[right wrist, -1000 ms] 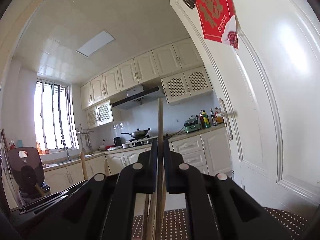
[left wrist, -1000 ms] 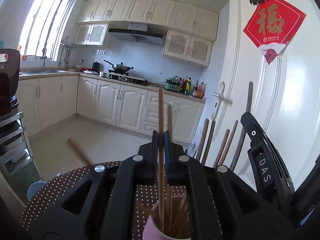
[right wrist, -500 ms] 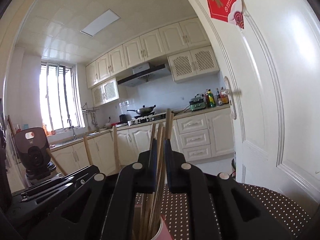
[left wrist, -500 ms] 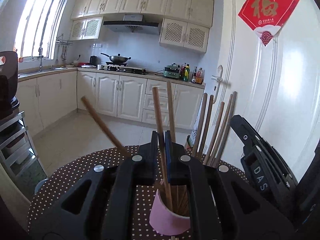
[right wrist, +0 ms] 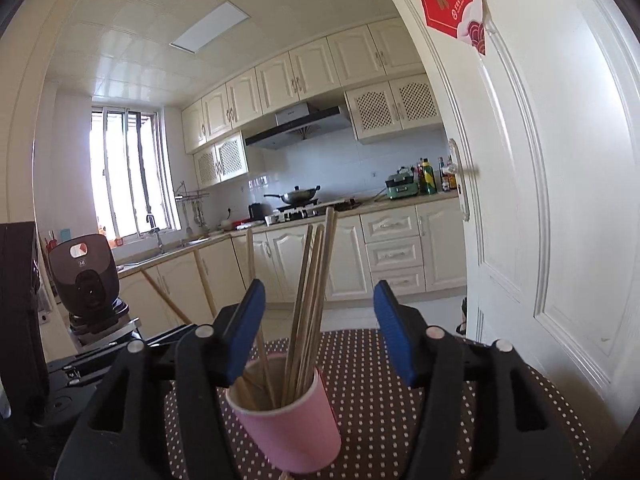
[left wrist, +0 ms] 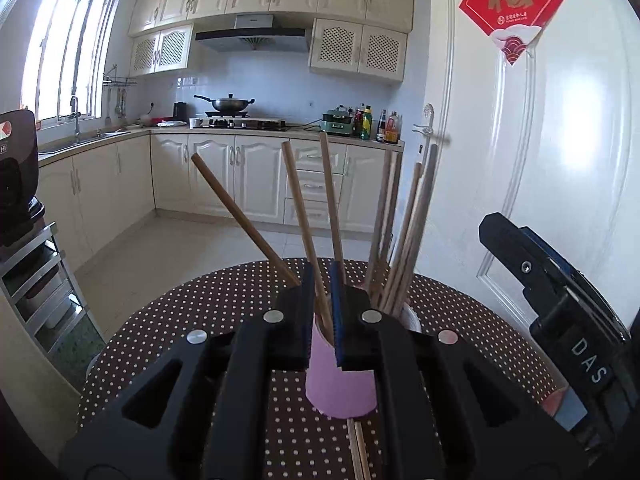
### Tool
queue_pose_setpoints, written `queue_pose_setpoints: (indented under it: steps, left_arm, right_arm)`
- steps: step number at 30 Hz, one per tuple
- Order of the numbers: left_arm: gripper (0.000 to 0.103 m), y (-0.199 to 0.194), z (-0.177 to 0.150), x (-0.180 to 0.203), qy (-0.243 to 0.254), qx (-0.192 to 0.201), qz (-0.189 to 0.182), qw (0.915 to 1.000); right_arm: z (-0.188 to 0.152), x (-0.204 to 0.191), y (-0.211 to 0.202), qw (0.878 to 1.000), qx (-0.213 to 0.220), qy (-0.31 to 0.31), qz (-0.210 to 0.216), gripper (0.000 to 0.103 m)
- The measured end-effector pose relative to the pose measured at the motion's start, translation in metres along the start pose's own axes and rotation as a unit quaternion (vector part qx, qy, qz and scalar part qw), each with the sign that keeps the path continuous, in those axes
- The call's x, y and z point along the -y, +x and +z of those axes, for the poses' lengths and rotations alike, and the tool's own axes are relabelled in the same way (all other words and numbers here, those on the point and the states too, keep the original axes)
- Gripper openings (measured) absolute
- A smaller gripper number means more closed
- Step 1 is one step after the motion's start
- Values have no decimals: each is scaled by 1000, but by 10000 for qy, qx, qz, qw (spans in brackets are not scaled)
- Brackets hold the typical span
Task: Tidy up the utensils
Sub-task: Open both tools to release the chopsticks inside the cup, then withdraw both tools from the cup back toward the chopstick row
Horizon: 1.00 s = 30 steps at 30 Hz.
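Observation:
A pink paper cup (left wrist: 340, 384) stands on the dotted brown table (left wrist: 192, 320) and holds several wooden chopsticks (left wrist: 400, 240). My left gripper (left wrist: 322, 276) hangs just over the cup, shut on one chopstick (left wrist: 304, 216) whose lower end reaches into the cup. In the right wrist view the cup (right wrist: 292, 436) sits below my right gripper (right wrist: 320, 286). Its jaws are opening wide, and a bundle of chopsticks (right wrist: 312, 300) stands between the blue pads (right wrist: 390, 328) without touching them. The right gripper (left wrist: 560, 304) also shows at the right edge of the left wrist view.
Two more chopsticks (left wrist: 358, 452) lie flat on the table in front of the cup. A white door (right wrist: 540, 220) rises close on the right. A dark appliance (right wrist: 86, 280) sits on a metal rack at the left. Kitchen cabinets and tiled floor lie beyond the table.
Both grippers came down over the cup. The right gripper let go of its chopstick into the cup and spread its jaws. The left gripper's chopstick now reaches into the cup.

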<state>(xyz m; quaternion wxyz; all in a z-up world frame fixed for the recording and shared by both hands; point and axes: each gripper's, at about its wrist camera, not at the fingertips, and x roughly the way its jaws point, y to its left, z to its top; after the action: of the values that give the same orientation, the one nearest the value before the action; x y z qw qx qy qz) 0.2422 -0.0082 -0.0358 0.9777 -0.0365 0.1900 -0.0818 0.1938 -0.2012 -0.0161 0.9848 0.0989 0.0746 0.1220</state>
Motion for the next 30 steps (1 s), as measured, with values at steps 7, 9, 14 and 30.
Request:
queue_pose_setpoints:
  steps: [7, 9, 14, 30]
  left_arm:
    - [9, -20, -6, 2, 92, -142, -78, 9998]
    - [9, -25, -9, 1, 107, -213, -70, 9997]
    - [9, -33, -19, -1, 233, -426, 40, 9988]
    - [17, -23, -74, -31, 65, -1805, 107, 9835]
  right_arm:
    - [-2, 6, -15, 9986, -511, 100, -90, 72]
    - [-3, 7, -17, 9969, -755, 186, -101, 75]
    - [-11, 6, -21, 9915, -1261, 300, -63, 80]
    - [-80, -19, -3, 9422, -3343, -189, -81, 83]
